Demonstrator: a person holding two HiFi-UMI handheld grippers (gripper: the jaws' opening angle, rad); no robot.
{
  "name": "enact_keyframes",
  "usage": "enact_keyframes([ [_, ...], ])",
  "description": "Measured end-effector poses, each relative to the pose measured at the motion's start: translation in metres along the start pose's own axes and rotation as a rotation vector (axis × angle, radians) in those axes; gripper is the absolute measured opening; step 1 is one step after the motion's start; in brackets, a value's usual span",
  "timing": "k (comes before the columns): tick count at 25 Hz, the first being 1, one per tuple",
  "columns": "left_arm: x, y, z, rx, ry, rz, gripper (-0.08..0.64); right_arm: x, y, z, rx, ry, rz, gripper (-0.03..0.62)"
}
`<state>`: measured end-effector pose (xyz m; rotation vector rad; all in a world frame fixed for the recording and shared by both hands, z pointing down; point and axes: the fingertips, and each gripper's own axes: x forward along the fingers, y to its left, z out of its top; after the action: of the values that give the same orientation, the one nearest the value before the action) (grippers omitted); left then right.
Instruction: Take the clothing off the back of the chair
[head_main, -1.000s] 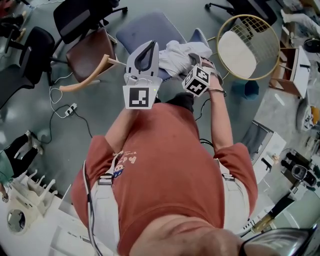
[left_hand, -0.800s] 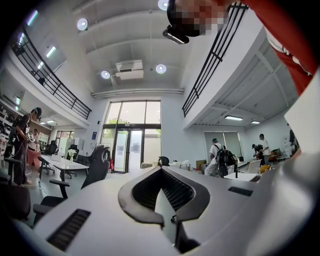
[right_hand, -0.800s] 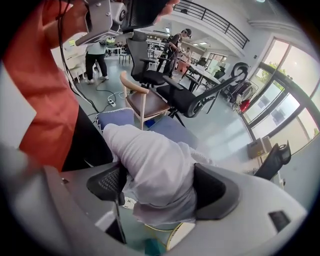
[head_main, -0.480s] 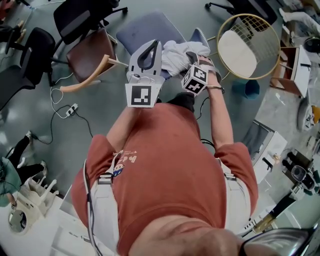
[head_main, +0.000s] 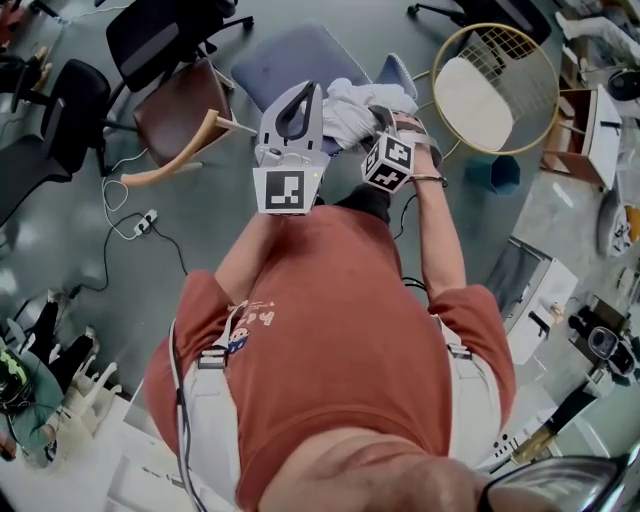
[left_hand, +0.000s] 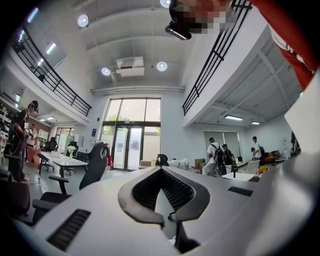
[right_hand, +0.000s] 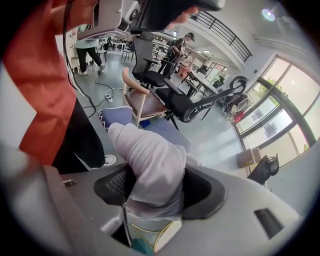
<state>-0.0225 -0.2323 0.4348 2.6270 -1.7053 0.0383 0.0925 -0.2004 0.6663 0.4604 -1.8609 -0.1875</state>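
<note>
At chair back, before person: white garment bunched over top edge of blue-grey chair. Right gripper pitched downward, jaws just closing, pads pinching thick fold of cloth. Left gripper level, jaws together, nothing between. Fabric judged light, soft, limp, liable to drag and snag on backrest. Best hold: gathered ridge, lifted clear upward.
</note>
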Motion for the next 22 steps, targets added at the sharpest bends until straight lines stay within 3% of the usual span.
enact_keyframes([
  [4,-0.007,0.003,-0.002,-0.018,-0.002,0.012,0.014,-0.007,0.004,0.003,-0.017,-0.014,-0.038,0.265],
  [22,-0.008,-0.002,-0.015,-0.011,0.031,0.0,0.014,-0.022,0.005,0.005,-0.026,-0.073,-0.134,0.213],
])
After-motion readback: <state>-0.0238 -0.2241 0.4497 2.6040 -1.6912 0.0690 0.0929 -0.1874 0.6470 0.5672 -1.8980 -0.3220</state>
